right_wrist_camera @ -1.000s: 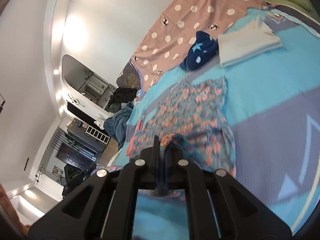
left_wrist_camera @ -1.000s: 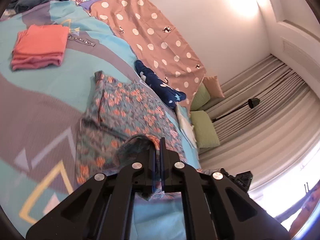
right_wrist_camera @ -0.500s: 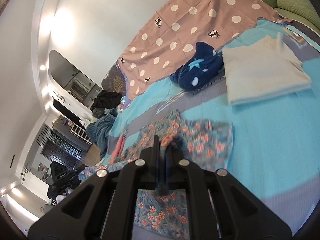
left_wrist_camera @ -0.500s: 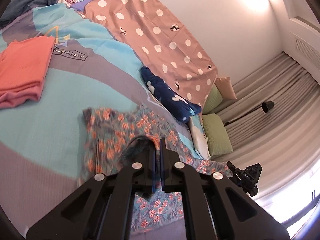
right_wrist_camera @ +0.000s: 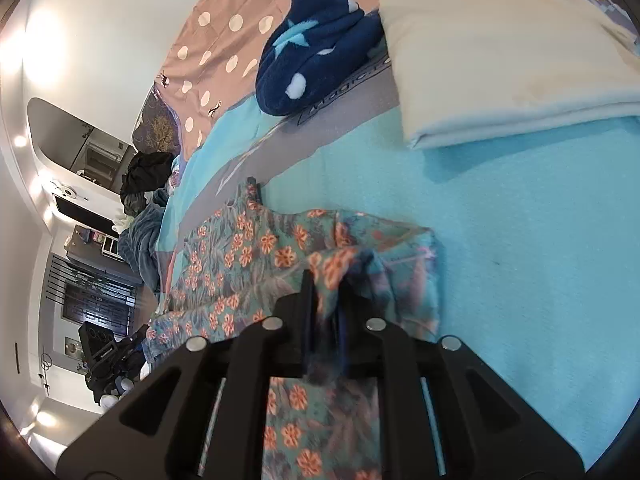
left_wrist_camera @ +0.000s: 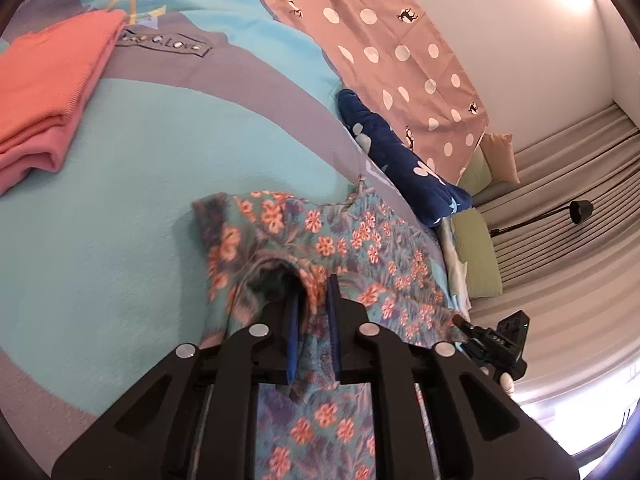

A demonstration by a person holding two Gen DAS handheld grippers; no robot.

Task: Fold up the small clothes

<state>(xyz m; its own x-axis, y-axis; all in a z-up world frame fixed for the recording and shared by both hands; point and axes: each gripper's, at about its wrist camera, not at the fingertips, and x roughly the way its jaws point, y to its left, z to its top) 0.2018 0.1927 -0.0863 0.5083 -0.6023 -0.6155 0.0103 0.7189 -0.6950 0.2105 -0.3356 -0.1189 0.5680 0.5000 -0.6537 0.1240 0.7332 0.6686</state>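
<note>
A small floral garment [left_wrist_camera: 360,248], teal with orange flowers, lies folded over on the turquoise and grey bedspread [left_wrist_camera: 140,184]. My left gripper [left_wrist_camera: 314,292] has its jaws a little apart with a fold of the garment's edge still between them. My right gripper [right_wrist_camera: 326,284] stands the same way at the garment's other corner [right_wrist_camera: 256,248], with cloth bunched between its slightly parted jaws. The right gripper also shows in the left wrist view [left_wrist_camera: 496,344], and the left one in the right wrist view [right_wrist_camera: 108,360].
A folded coral garment [left_wrist_camera: 44,88] lies at the left. A folded cream garment [right_wrist_camera: 504,60] lies at the right. A navy fleece piece with stars [right_wrist_camera: 316,44] sits at the back by a pink dotted sheet [left_wrist_camera: 384,44]. Green pillows [left_wrist_camera: 476,256] lie by the curtain.
Both grippers carried the garment's near edge forward over the rest and came down to the bed. Their jaws have parted slightly from the tight grip seen before.
</note>
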